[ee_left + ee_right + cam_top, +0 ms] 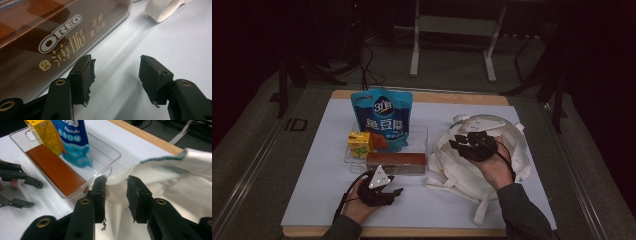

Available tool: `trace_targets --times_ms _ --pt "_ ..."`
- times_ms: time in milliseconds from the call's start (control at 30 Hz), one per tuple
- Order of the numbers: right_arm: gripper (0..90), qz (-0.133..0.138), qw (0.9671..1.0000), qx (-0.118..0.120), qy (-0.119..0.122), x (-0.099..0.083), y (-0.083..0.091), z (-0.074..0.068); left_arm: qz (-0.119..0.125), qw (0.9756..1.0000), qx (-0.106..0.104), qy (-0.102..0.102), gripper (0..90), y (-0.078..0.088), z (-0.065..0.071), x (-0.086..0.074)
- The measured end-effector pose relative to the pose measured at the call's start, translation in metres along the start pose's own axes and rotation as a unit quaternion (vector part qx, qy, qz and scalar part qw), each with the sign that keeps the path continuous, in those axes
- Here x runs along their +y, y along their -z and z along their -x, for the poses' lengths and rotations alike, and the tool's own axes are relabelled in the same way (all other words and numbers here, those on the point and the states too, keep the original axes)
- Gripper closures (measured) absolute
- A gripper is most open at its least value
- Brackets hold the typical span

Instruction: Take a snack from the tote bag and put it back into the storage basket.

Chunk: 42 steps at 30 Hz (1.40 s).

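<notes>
R gripper [115, 195]: jaws narrow, bag rim [120, 178] between; grip unclear.
L gripper [115, 77]: wide, empty.
Oreo box [50, 40]: top cut off.

Table [492, 98]: wooden top, its edge a tan strip along the far and near sides, centre of the high view.
White sheet [322, 165]: covers almost the whole top — everything else rests on it.
Clear tray [422, 137]: centre-left of the frame, flat on the sheet; it holds a blue pouch, a yellow carton and a brown box.
White cloth bag [457, 170]: centre-right, crumpled, straps trailing toward the lower edge — just beside the tray's right end.
</notes>
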State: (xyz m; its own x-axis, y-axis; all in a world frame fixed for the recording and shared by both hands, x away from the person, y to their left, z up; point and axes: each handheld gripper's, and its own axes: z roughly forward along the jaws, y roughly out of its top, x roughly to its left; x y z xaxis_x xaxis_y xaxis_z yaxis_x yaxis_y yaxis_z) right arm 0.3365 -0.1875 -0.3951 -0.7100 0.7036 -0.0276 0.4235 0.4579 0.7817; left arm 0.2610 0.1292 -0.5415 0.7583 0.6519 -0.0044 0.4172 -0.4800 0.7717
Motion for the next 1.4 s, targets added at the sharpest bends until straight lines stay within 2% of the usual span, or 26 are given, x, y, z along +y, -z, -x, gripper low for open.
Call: trace_targets --times_ms 233,500,733,1400 --pt "79.2 -0.002 0.9999 -0.012 -0.010 -0.007 0.006 0.009 0.000 1.0000 0.000 0.002 44.3 0.000 0.000 0.000" --pt "89.5 -0.009 0.9993 -0.035 -0.006 -0.012 0.013 0.016 0.000 1.0000 0.000 0.001 44.3 0.000 0.000 0.000" --pt "90.0 -0.015 0.9983 -0.057 0.003 -0.016 0.021 0.023 0.000 1.0000 0.000 0.002 44.2 0.000 0.000 0.000" --pt "90.0 -0.042 0.9951 -0.089 -0.010 -0.043 0.029 0.040 -0.002 1.0000 0.000 0.000 44.2 0.000 0.000 0.000"
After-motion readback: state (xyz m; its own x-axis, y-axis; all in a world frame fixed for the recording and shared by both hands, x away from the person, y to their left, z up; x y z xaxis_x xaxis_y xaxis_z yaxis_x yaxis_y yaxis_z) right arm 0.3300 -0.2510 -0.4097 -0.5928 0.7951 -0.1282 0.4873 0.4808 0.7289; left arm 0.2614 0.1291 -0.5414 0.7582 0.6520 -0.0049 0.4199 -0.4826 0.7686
